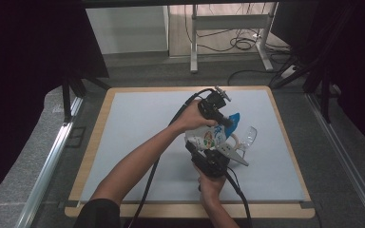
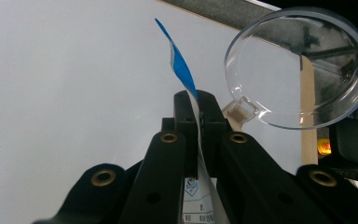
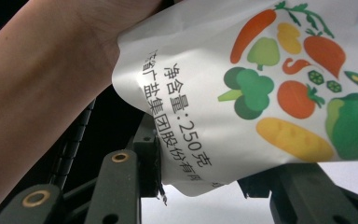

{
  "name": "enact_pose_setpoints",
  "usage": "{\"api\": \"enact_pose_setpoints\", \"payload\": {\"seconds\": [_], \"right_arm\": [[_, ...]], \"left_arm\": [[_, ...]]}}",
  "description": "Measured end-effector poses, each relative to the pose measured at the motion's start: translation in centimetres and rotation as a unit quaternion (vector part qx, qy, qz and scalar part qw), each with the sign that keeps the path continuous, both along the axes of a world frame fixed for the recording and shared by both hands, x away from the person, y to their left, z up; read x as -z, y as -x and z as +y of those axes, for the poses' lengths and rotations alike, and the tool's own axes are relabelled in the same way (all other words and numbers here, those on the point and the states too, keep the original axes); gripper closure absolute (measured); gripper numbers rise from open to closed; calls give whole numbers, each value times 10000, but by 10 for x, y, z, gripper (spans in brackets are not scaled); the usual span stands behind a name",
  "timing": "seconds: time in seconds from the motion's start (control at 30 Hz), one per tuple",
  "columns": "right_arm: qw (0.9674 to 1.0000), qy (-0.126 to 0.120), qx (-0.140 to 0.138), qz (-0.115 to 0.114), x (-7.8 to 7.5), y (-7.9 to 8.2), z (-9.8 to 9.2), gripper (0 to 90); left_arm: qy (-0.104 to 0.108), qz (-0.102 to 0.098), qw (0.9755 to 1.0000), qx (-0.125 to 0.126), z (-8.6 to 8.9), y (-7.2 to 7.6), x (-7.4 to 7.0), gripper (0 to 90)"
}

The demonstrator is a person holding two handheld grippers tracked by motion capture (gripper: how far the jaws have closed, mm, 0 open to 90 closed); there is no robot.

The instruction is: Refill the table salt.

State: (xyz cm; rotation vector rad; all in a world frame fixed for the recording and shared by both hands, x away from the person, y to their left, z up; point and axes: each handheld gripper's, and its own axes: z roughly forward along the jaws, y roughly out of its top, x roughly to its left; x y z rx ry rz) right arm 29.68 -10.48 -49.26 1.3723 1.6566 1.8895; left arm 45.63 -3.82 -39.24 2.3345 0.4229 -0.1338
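A white bag printed with vegetables, blue along its top, hangs over the middle of the table between both grippers. My left gripper comes in from above, and in the left gripper view the left gripper is shut on the bag's thin blue-and-white top edge. My right gripper holds the bag's lower end from the near side. In the right gripper view the bag sits with its bottom corner pinched between the jaws of the right gripper. A clear round lid of a see-through container stands just right of the bag.
The light grey mat lies on a wood-edged table. A person's forearm crosses close to the right gripper. Metal rails run along both sides. Desk legs and floor cables lie beyond the far edge.
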Motion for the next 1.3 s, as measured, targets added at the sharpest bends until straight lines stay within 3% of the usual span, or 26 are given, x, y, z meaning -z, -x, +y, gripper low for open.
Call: {"api": "enact_pose_setpoints", "payload": {"seconds": [1.3], "right_arm": [[10000,25,-9,-42,-5,-1,0,598]], "left_arm": [[-18,-1,10000,12,0,-1,0,895]]}}
